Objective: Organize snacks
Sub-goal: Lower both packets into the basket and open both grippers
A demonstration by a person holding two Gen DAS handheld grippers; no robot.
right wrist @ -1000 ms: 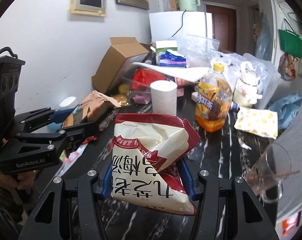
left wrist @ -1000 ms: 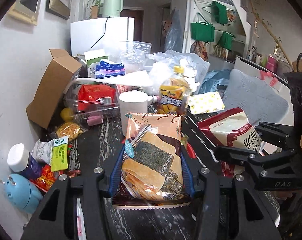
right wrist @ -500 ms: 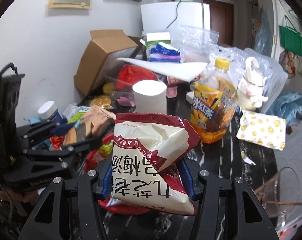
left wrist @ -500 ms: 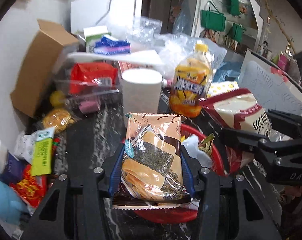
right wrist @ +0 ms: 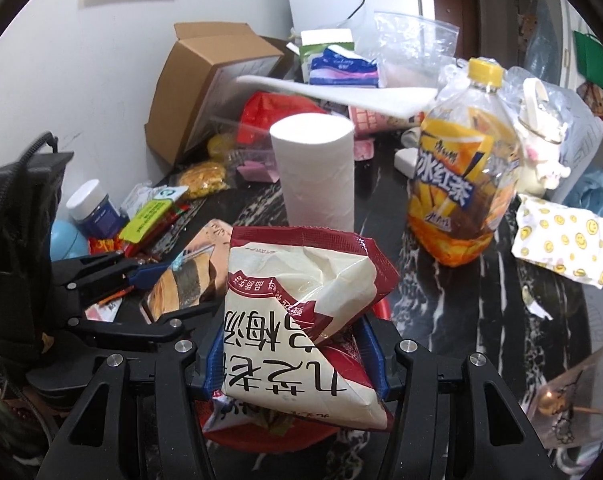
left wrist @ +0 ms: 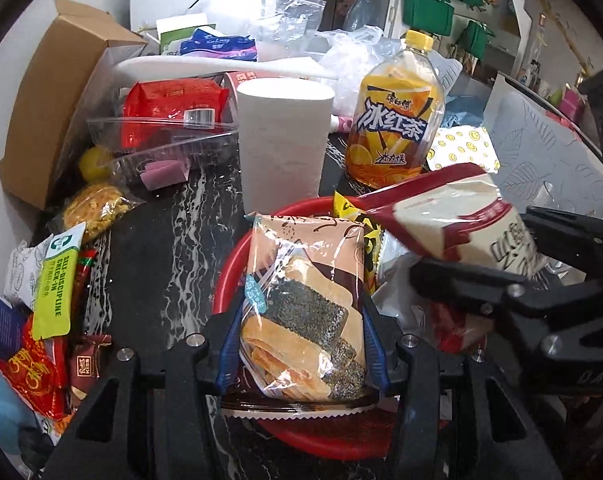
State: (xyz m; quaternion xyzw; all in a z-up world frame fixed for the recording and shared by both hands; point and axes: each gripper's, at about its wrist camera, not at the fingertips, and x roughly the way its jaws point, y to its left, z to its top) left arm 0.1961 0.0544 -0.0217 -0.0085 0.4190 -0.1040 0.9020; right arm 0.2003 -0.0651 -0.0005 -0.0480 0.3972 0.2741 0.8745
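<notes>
My left gripper [left wrist: 301, 344] is shut on a peach pack of seaweed crackers [left wrist: 305, 300] and holds it over a red bowl [left wrist: 229, 276]. The pack also shows in the right wrist view [right wrist: 189, 276]. My right gripper [right wrist: 297, 360] is shut on a white and red snack bag [right wrist: 301, 320], also over the red bowl [right wrist: 381, 304]. That bag [left wrist: 461, 220] and the right gripper show at the right of the left wrist view. Small snack packets [left wrist: 353, 212] lie in the bowl.
A white paper roll [left wrist: 283, 140] and an iced tea bottle [left wrist: 393, 124] stand just behind the bowl. Loose snacks [left wrist: 57, 280] lie at the left. A clear tray with a red pack [left wrist: 169, 120] and a cardboard box [left wrist: 49, 96] stand behind. A glass cup [right wrist: 573, 392] sits at the right.
Both grippers have moved forward and down with their packs. The red bowl has come into view under them, and the paper roll and bottle are nearer.
</notes>
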